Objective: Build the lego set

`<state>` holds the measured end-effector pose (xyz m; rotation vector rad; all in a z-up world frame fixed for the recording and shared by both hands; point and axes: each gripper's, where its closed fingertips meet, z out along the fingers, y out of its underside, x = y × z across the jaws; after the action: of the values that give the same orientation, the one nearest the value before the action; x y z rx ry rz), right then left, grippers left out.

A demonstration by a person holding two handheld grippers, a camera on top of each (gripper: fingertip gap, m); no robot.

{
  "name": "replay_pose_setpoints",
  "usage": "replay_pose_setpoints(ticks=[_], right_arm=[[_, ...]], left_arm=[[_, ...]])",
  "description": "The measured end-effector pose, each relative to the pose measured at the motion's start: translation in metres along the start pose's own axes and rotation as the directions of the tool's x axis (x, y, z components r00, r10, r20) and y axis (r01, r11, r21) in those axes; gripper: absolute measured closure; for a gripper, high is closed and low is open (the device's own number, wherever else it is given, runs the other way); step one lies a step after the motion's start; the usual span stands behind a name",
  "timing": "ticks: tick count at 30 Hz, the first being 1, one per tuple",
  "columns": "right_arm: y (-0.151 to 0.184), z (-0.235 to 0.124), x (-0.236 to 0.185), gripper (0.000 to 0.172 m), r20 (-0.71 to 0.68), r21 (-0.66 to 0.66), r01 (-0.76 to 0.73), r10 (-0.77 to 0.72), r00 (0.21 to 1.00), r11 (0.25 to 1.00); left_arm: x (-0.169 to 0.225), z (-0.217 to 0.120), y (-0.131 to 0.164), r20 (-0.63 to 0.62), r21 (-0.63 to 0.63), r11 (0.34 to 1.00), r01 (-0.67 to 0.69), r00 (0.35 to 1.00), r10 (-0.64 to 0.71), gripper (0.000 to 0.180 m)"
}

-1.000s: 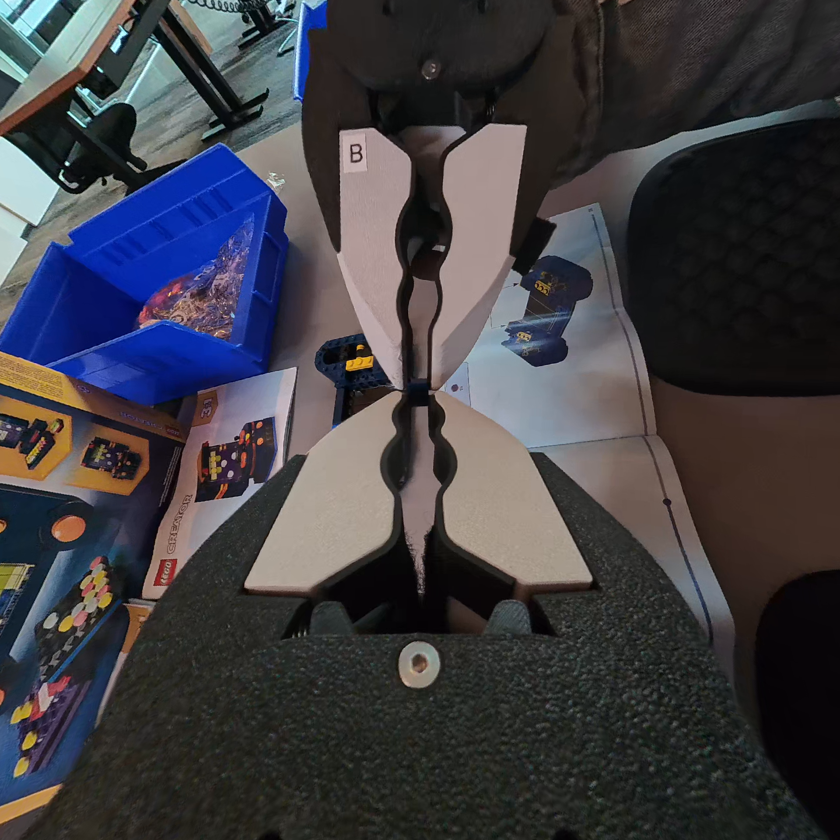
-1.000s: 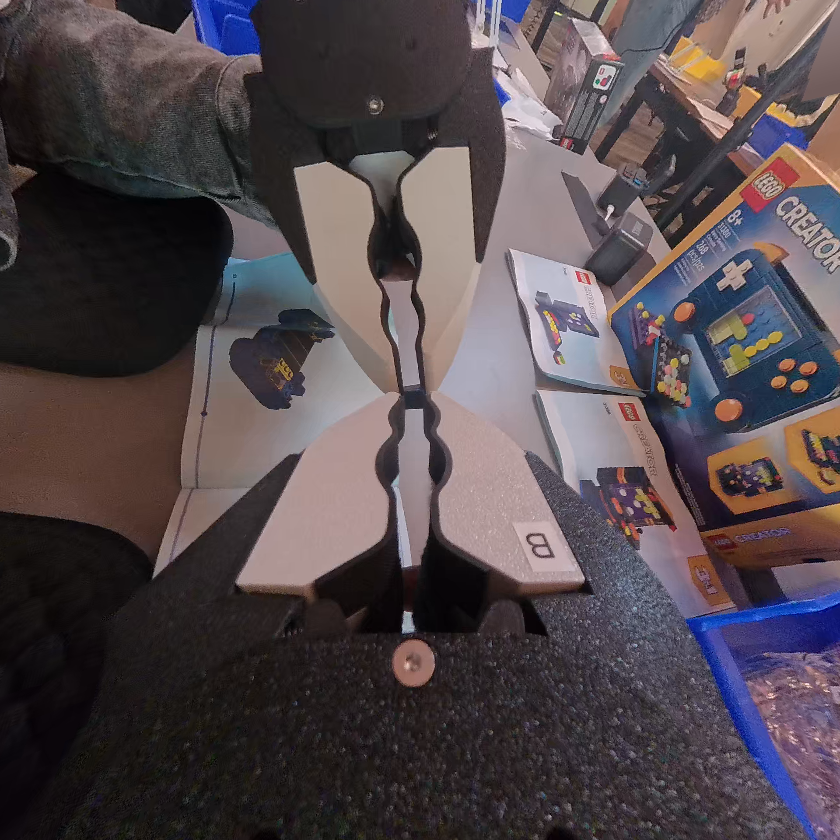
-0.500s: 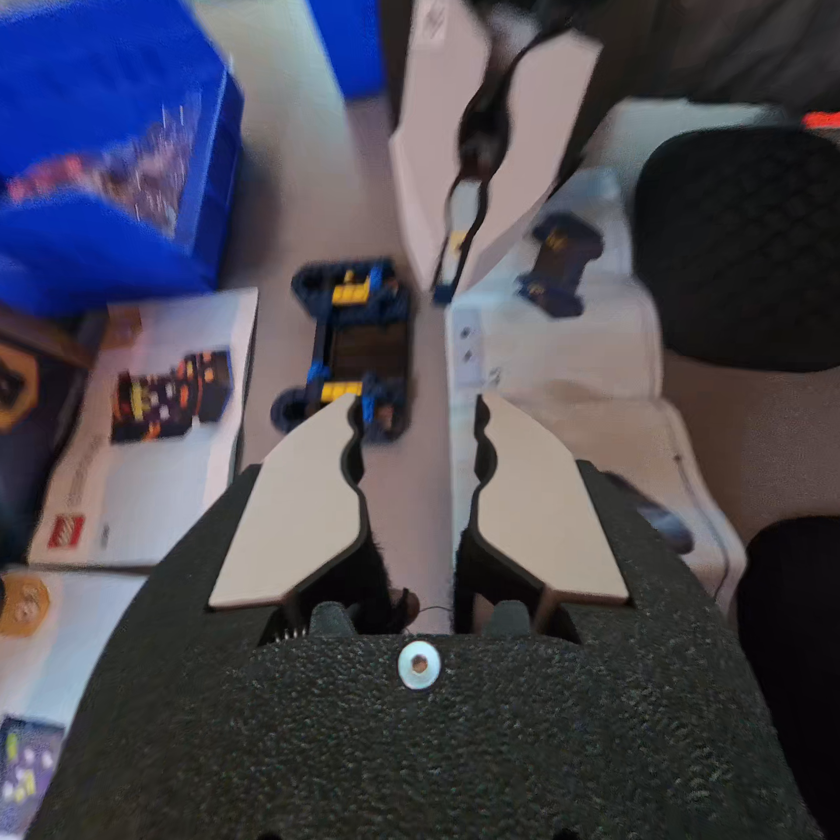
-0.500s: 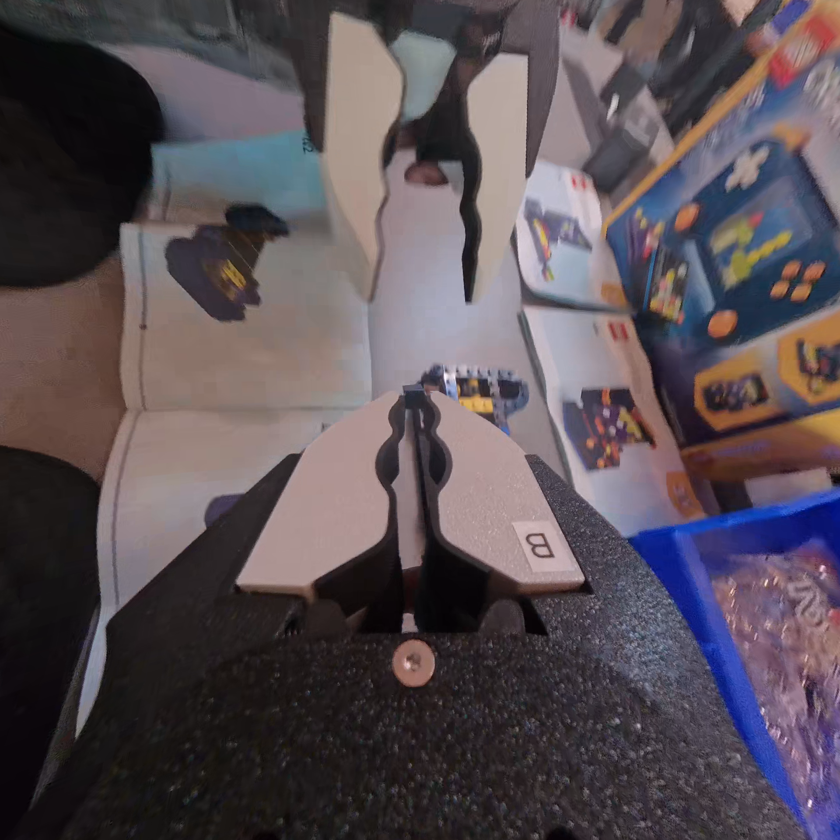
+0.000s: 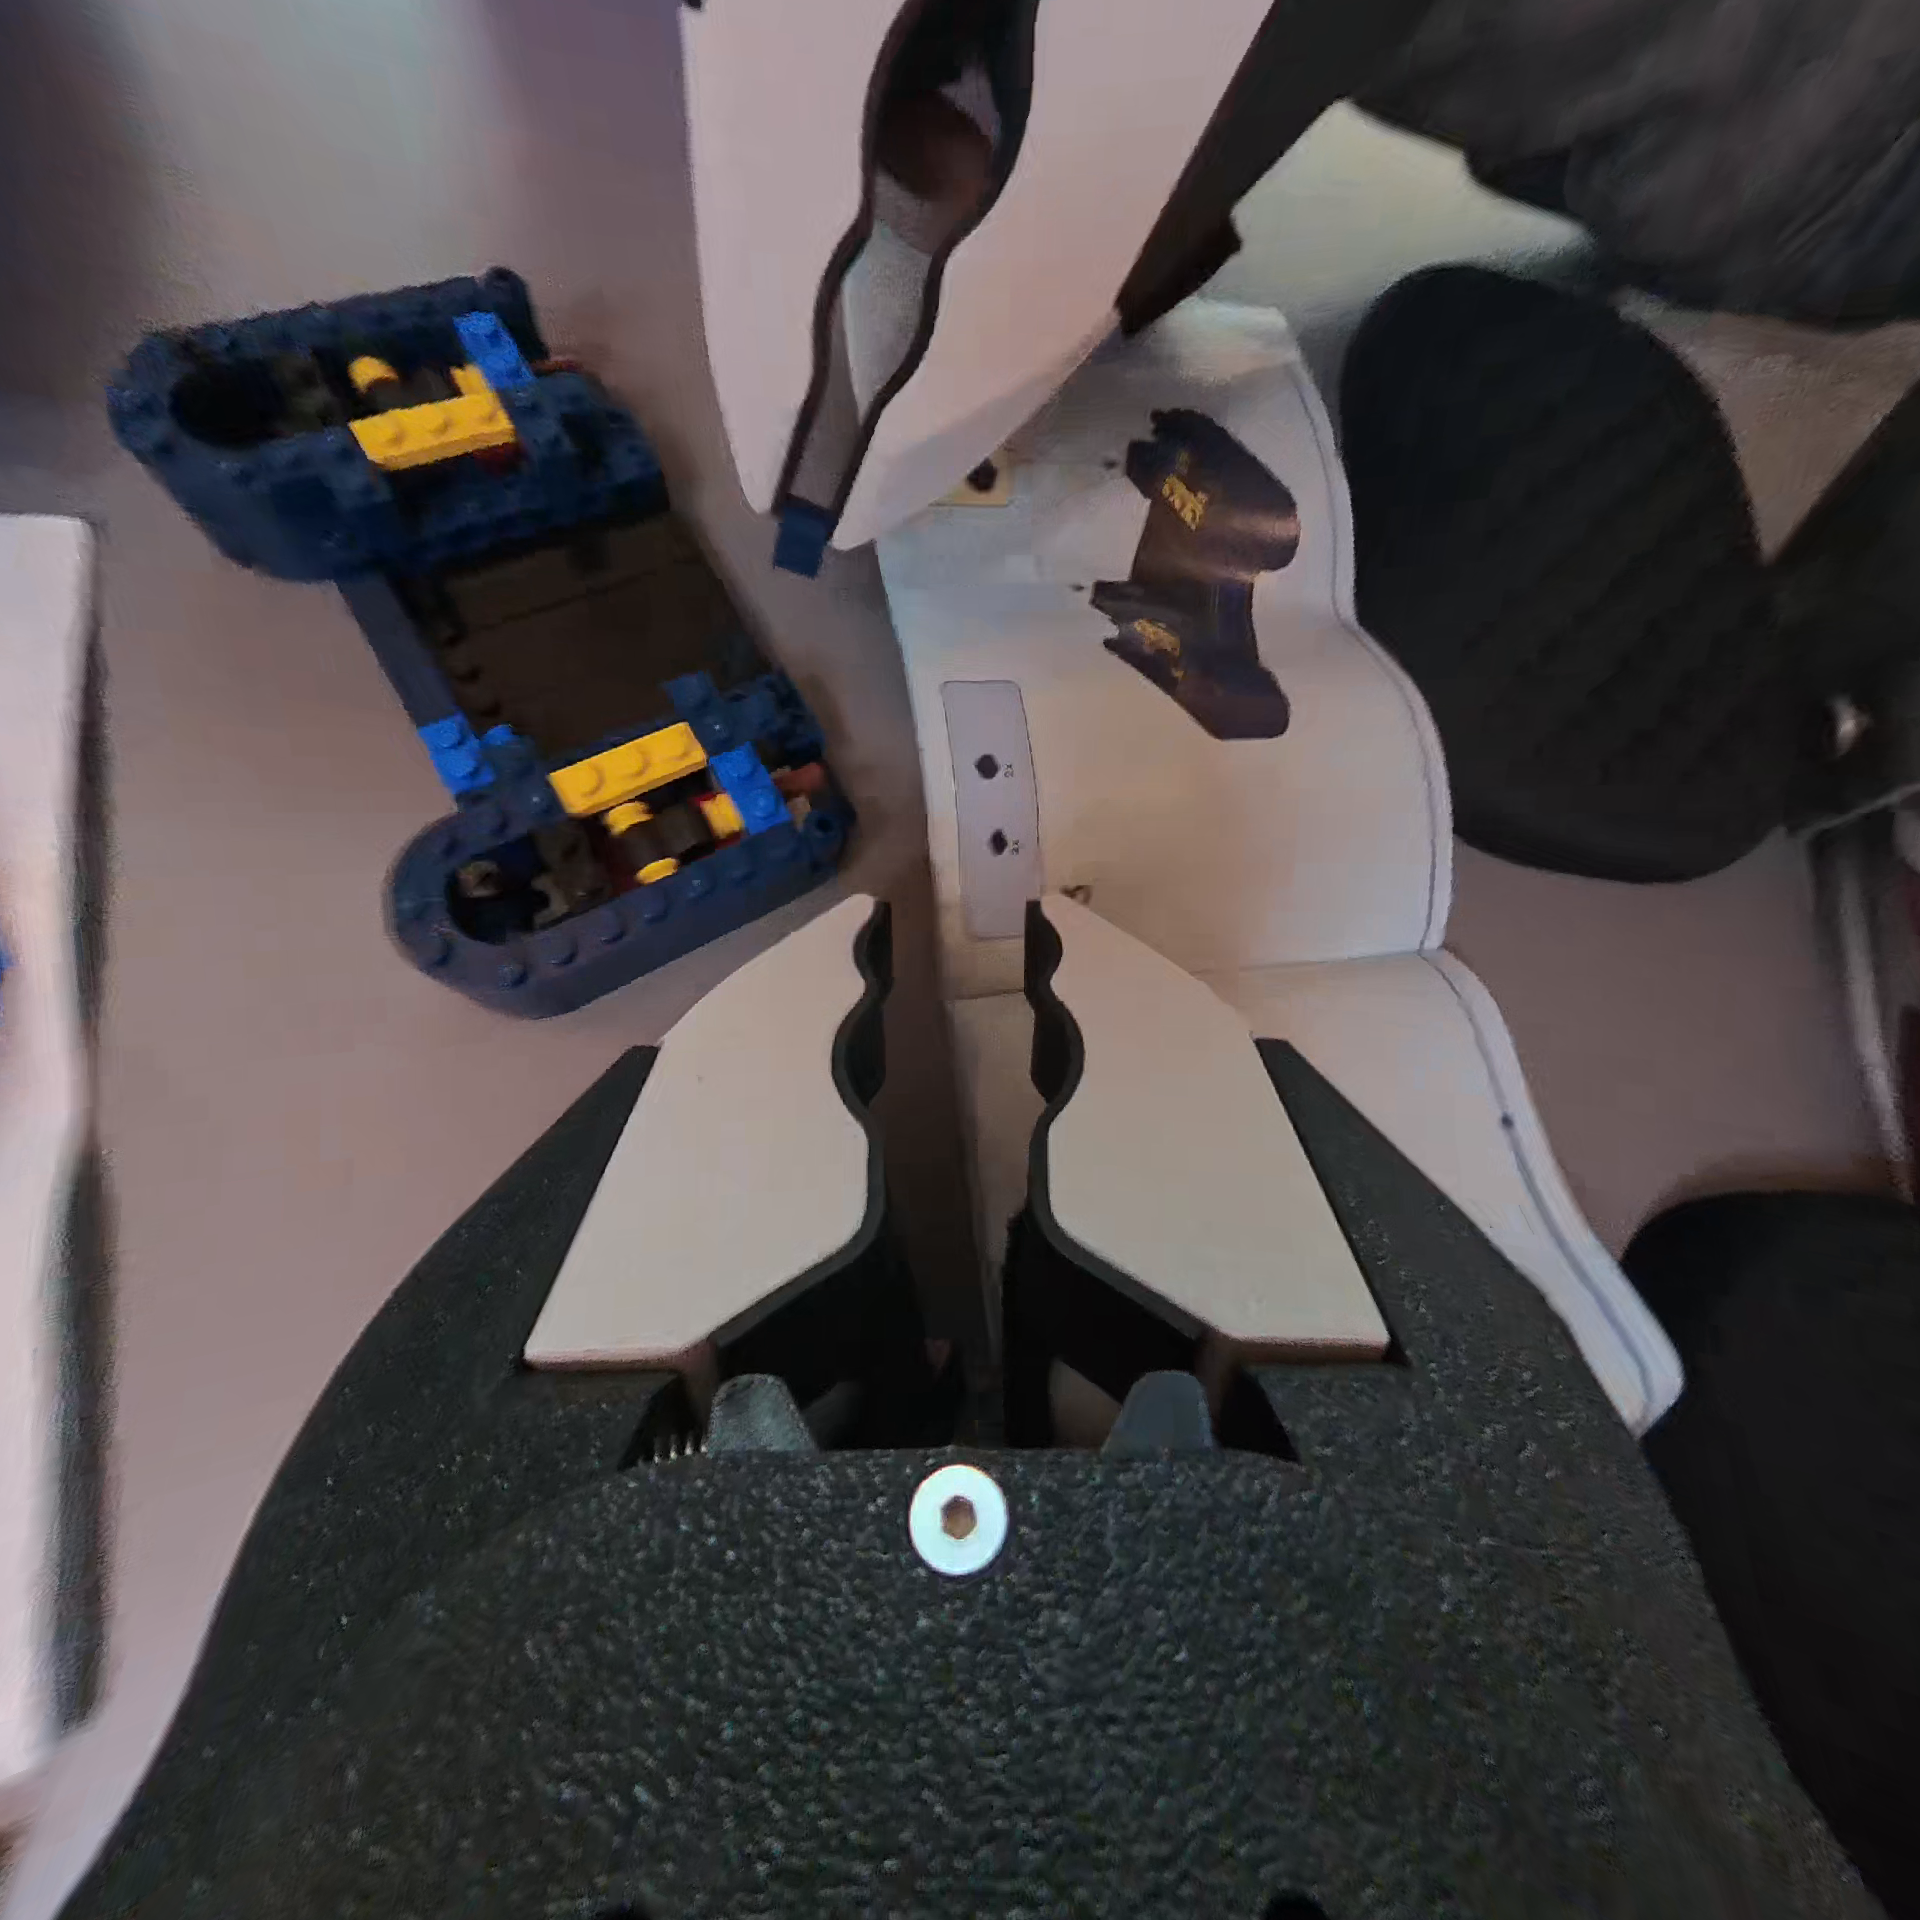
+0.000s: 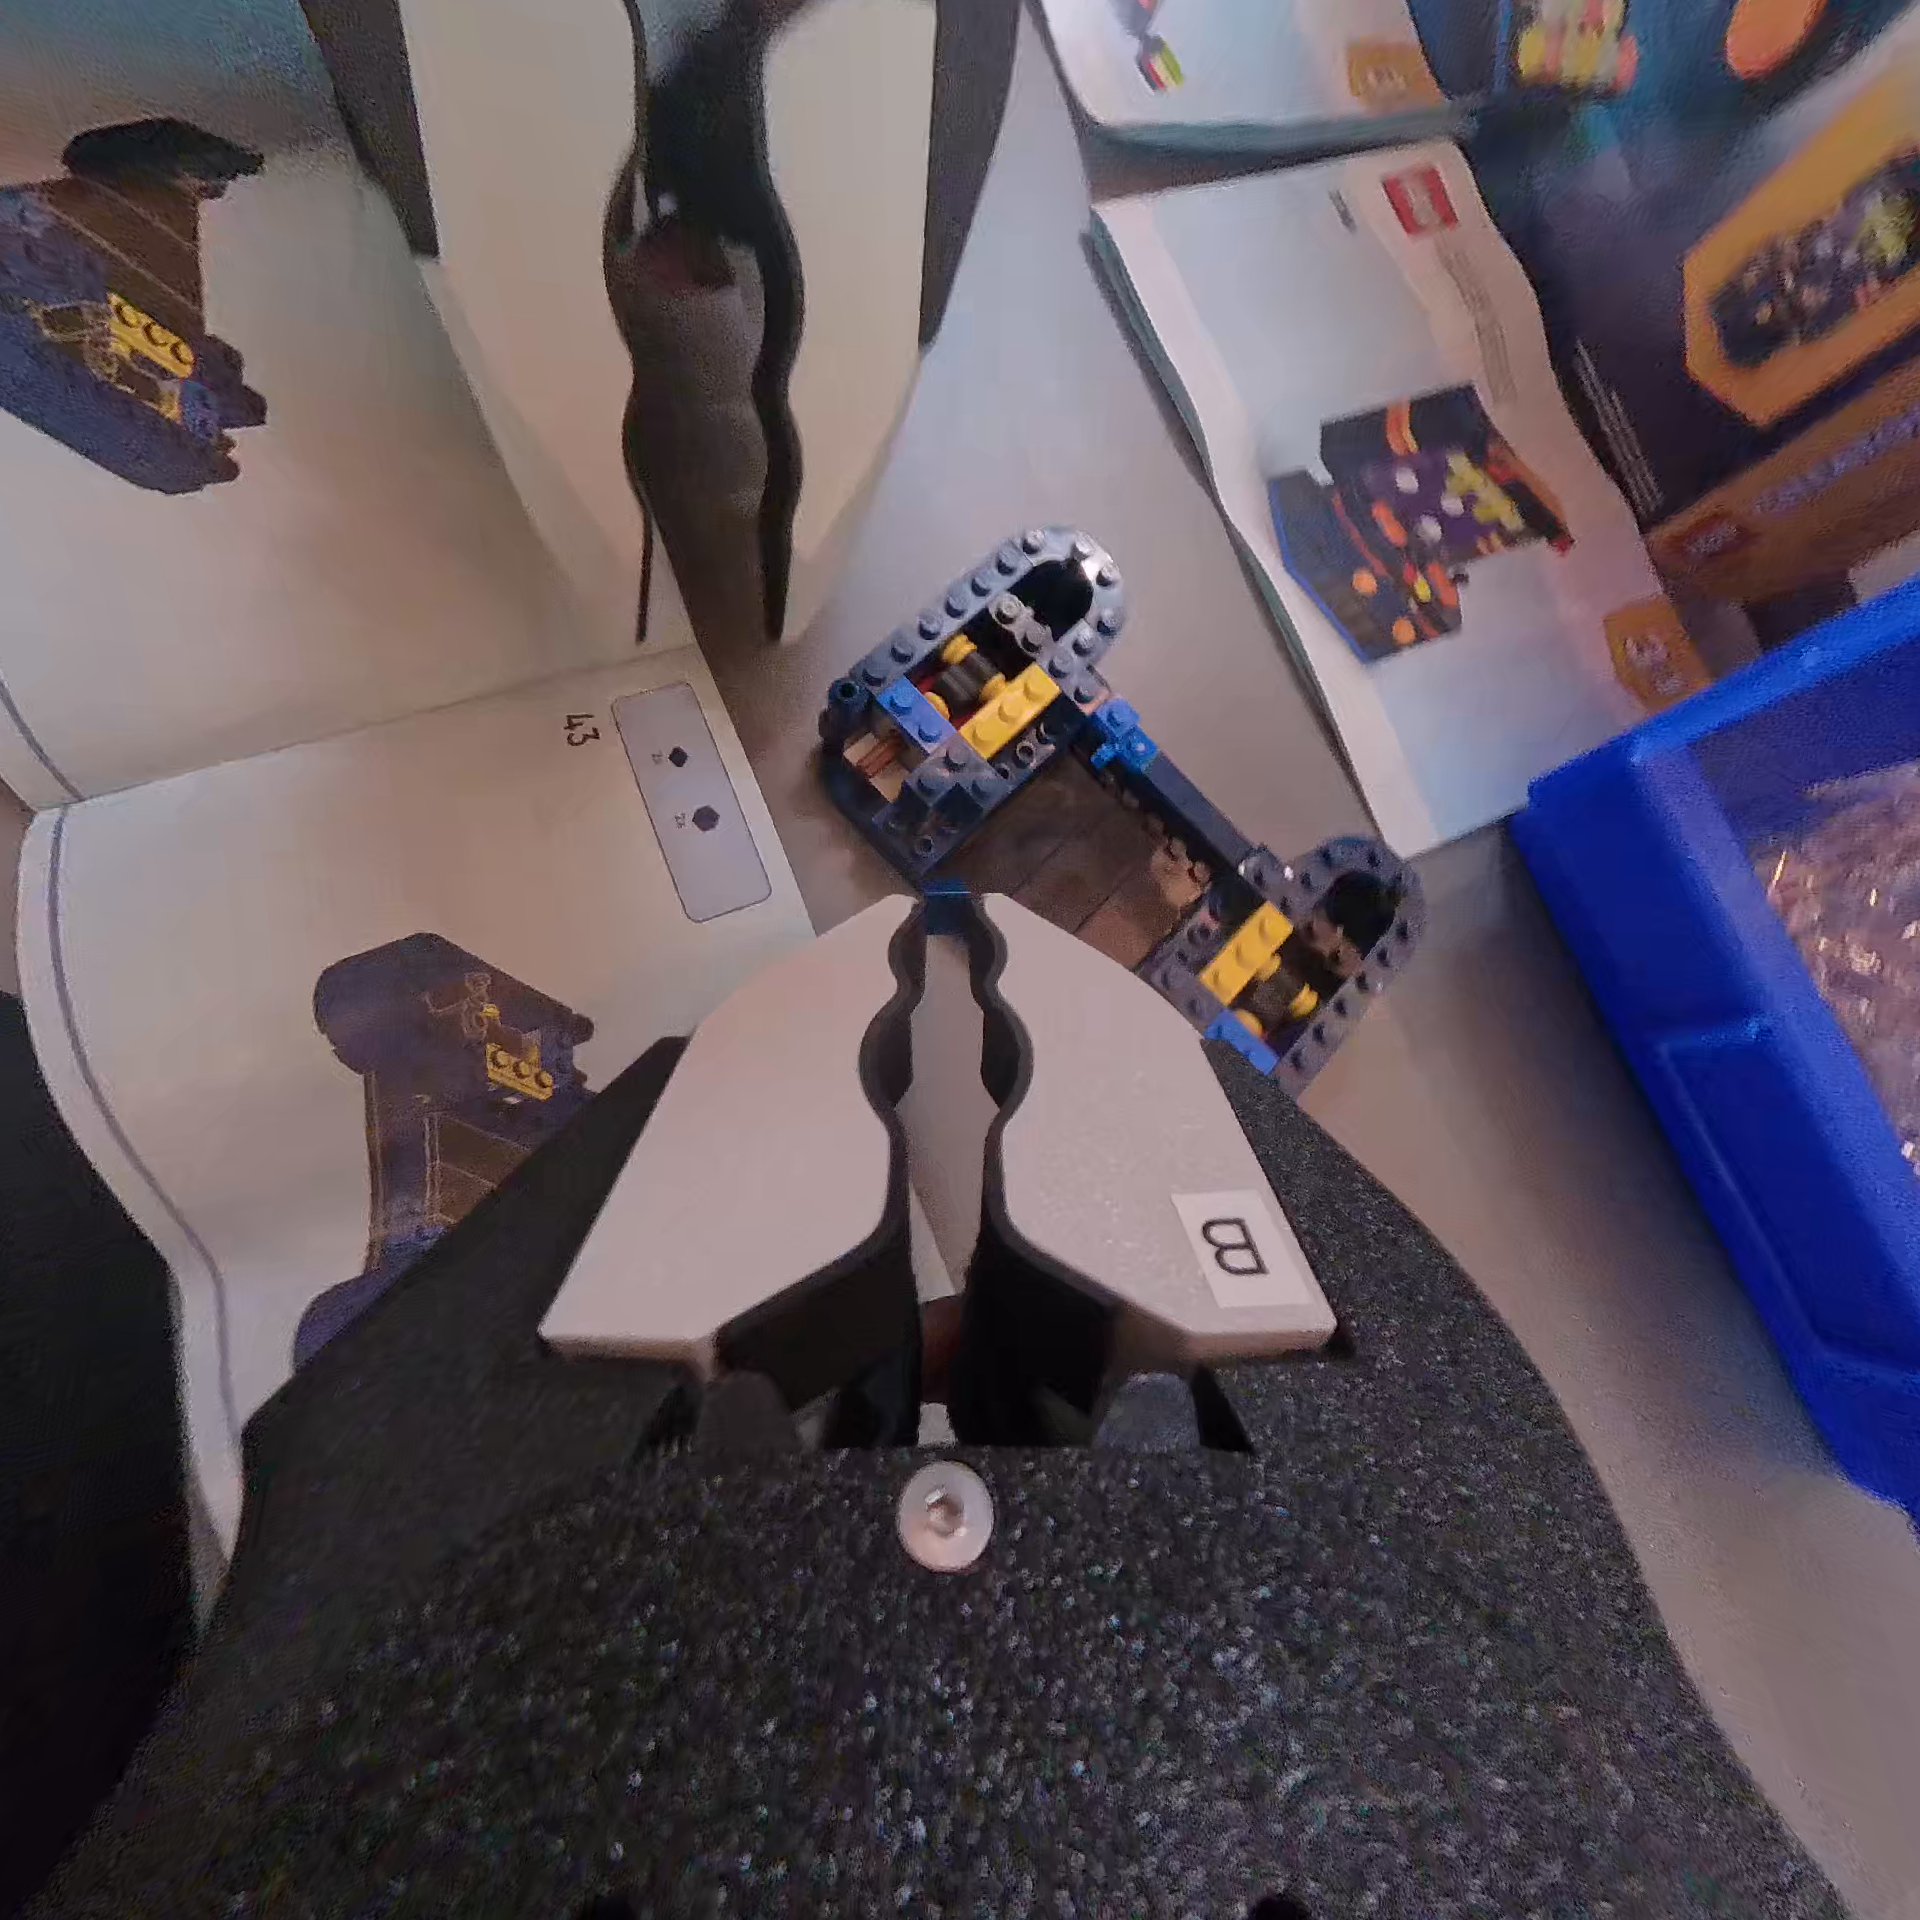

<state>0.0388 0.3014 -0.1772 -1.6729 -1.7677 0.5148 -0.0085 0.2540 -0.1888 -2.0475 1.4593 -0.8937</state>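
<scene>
Two hand-held grippers work over the surface (image 5: 260, 1143). At lower centre of its own view, the right hand-held gripper (image 6: 943, 920) is closed on a small blue brick (image 6: 943, 912), pinched at the very fingertips; the left wrist view confirms this brick (image 5: 800, 540) at the tips near upper centre. The left hand-held gripper (image 5: 956, 914) stands with jaws apart and nothing between them, above the edge of an open instruction booklet (image 5: 1195, 831).

Progress, as a judgement: the dark blue brick model (image 6: 1091, 821), right of centre, is partly built. Its walls stand but its interior is open, showing yellow and blue plates. The held brick is not yet attached; it hangs just beside the model's near edge.

Containers: a blue bin (image 6: 1714, 987) at the right edge holds clear bags of parts (image 6: 1860, 935). A printed box (image 6: 1714, 260) lies upper right, contents not visible. A second booklet (image 6: 1382, 520) lies between model and box.
</scene>
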Motion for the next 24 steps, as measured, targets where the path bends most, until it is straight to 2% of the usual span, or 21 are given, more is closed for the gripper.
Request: replay_pose_setpoints(ticks=[2,4,6,7,11,14,16,24], right_arm=[[0.001,0.0,-0.003,0.164,-0.001,-0.007,-0.058,0.058,0.998,0.998],[0.003,0.003,-0.005,0.164,-0.021,-0.028,-0.097,0.096,0.995,0.995],[0.004,0.005,-0.002,0.164,-0.041,-0.03,-0.143,0.142,0.989,0.989],[0.004,0.006,0.0,0.164,-0.041,-0.024,-0.177,0.176,0.984,0.984],[0.006,0.007,0.005,0.164,-0.047,-0.036,-0.266,0.264,0.963,0.963],[0.006,0.007,0.005,0.164,-0.028,-0.053,-0.316,0.315,0.949,0.947],[0.007,0.007,0.003,0.164,0.003,-0.082,-0.35,0.352,0.936,0.933],[0.004,0.006,-0.001,0.164,0.079,-0.151,-0.396,0.41,0.909,0.906]], left_arm=[[-0.021,-0.019,-0.004,0.113,-0.007,0.998,-0.065,0.991,0.066,0.153],[-0.047,-0.037,-0.009,0.235,-0.003,0.989,-0.145,0.962,0.142,0.13],[-0.065,-0.041,-0.011,0.272,0.0,0.967,-0.253,0.931,0.244,0.111],[-0.069,-0.036,-0.009,0.253,-0.006,0.958,-0.287,0.926,0.279,0.109],[-0.069,-0.009,-0.003,0.107,0.002,0.944,-0.329,0.939,0.327,0.109],[-0.059,0.001,-0.002,0.048,0.005,0.943,-0.333,0.942,0.332,0.123],[-0.052,0.003,-0.001,0.036,-0.013,0.943,-0.332,0.943,0.332,0.142],[-0.051,0.014,-0.004,0.143,-0.03,0.948,-0.318,0.937,0.319,0.118]])
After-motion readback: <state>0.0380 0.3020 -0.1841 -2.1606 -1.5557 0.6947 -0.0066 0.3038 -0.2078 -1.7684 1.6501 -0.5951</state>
